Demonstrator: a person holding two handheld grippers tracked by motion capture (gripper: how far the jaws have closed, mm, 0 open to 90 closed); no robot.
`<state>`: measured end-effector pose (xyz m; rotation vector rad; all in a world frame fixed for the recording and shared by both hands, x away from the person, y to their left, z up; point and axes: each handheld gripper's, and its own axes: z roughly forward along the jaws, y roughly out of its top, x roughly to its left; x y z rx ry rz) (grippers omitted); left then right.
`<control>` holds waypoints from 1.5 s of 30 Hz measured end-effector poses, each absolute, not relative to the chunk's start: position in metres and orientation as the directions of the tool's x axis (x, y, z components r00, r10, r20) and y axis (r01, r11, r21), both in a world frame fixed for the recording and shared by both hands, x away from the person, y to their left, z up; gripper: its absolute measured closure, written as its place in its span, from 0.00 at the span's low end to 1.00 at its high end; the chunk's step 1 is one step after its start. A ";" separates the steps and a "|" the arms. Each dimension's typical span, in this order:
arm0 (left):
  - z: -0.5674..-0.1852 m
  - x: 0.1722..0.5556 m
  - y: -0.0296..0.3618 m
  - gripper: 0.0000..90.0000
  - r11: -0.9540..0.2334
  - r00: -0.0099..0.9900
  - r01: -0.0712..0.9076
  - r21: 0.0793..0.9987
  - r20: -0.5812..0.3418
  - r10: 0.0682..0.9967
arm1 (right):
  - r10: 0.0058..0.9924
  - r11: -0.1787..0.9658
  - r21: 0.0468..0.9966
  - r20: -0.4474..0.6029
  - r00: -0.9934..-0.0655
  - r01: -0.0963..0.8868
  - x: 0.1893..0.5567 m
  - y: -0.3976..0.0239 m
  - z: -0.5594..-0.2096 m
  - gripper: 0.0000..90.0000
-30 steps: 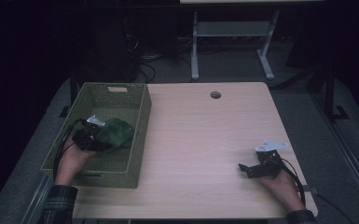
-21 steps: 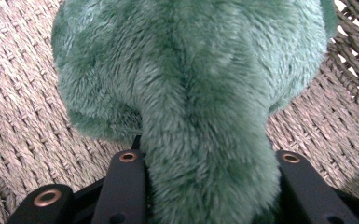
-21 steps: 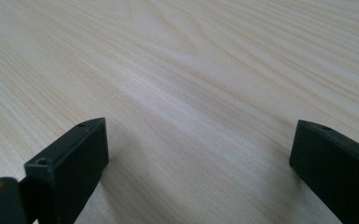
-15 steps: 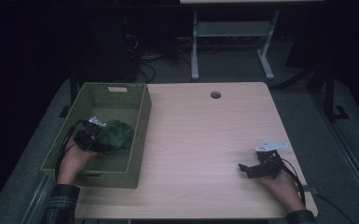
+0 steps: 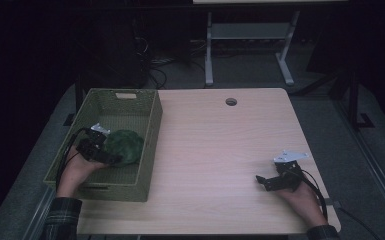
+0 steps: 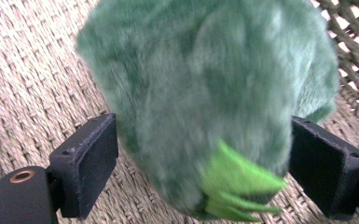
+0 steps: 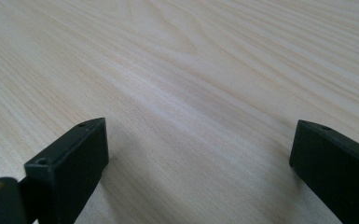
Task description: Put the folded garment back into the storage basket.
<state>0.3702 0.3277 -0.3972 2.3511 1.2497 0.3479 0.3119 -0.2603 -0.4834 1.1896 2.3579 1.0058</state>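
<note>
Left gripper view first, since that's where the action is: my left gripper [image 6: 200, 154] has its jaws spread wide, they've just been opening, and the green plush toy [image 6: 210, 93] sits between them. There's a sliver of gap at the left pad, and on the right I can't really tell if the fur brushes the pad or not, but nothing is squeezing it. The toy is fuzzy dark green with a bright lime-green bit [image 6: 238, 182] poking out at the near end, and it rests on the woven bottom of the basket [image 6: 32, 88].

Right gripper view: my right gripper [image 7: 198, 163] is also wide open with nothing between the jaws, just the pale wood grain of the table [image 7: 191, 70] running underneath.

High view, pulling back: my left hand [image 5: 75, 170] reaches into the green woven basket [image 5: 150, 150] at the table's left side, with the left gripper [image 5: 111, 158] right up against the plush toy [image 5: 124, 147], which lies near the basket's middle, toward its right wall. My right hand [image 5: 300, 200] rests on the table near the front right corner, its gripper [image 5: 261, 180] pointing left across the bare wood, well apart from the basket. Farther back there's a round cable hole [image 5: 231, 102] in the tabletop.
</note>
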 end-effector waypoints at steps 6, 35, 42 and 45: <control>-0.375 0.366 0.325 0.14 -0.492 0.573 0.687 0.535 0.017 0.819 | 0.795 0.407 0.710 0.033 -0.605 0.574 0.312 -0.260 -0.483 0.04; -0.314 0.358 0.204 0.16 -0.519 0.721 0.504 0.691 -0.005 0.693 | 0.795 0.408 0.710 0.033 -0.605 0.574 0.312 -0.260 -0.483 0.04; -0.323 0.346 0.165 0.15 -0.516 0.763 0.454 0.726 -0.018 0.647 | 0.796 0.407 0.710 0.033 -0.605 0.575 0.312 -0.260 -0.483 0.04; -0.332 0.341 0.150 0.15 -0.517 0.775 0.438 0.735 -0.017 0.632 | 0.796 0.407 0.710 0.033 -0.605 0.575 0.312 -0.260 -0.483 0.04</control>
